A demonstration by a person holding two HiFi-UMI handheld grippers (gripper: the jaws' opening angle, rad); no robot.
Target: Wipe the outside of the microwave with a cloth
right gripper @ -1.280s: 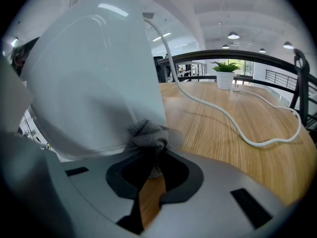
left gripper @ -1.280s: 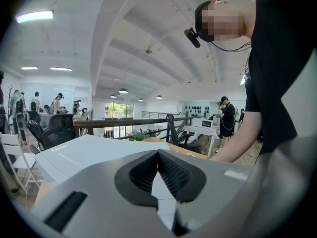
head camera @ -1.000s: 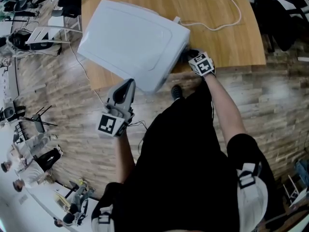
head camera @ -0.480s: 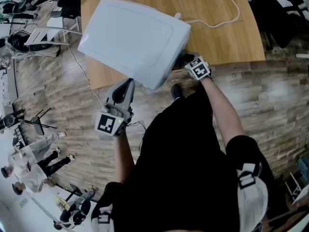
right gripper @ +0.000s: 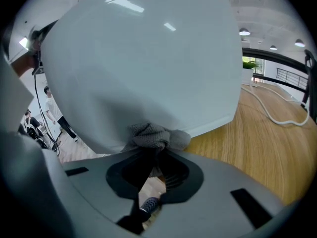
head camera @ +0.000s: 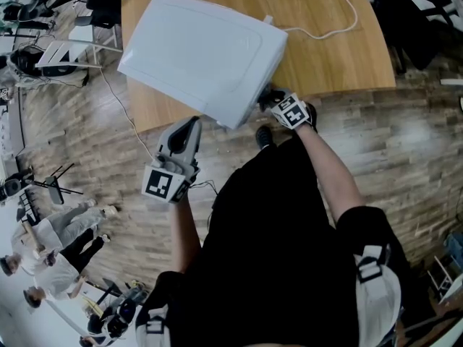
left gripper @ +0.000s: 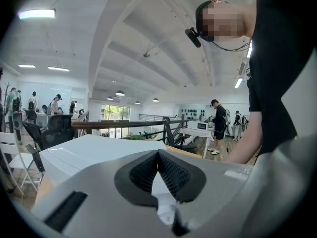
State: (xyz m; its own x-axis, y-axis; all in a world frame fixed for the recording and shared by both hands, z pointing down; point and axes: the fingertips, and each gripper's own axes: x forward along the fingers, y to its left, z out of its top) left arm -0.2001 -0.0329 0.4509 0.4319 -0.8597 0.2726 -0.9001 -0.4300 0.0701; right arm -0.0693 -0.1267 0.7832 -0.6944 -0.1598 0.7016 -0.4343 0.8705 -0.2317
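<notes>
The white microwave (head camera: 202, 56) stands on a wooden table (head camera: 333, 56), turned at an angle. My right gripper (head camera: 269, 100) is shut on a grey cloth (right gripper: 156, 135) and presses it against the microwave's lower side wall (right gripper: 143, 58) near the table edge. In the right gripper view the bunched cloth touches the white wall just above the jaws. My left gripper (head camera: 189, 127) hovers at the microwave's near corner, its jaws shut with nothing between them. In the left gripper view, that gripper (left gripper: 157, 155) points over the microwave's top (left gripper: 89, 152).
A white power cable (head camera: 340, 20) runs from the microwave across the table (right gripper: 257, 143). Wood-plank floor (head camera: 405, 150) surrounds the table. Chairs and gear (head camera: 51, 49) stand at the left, and people (head camera: 58, 237) stand at the lower left.
My right gripper has slid left along the microwave's side wall with the cloth. The microwave has shifted slightly. The left gripper has stayed in place.
</notes>
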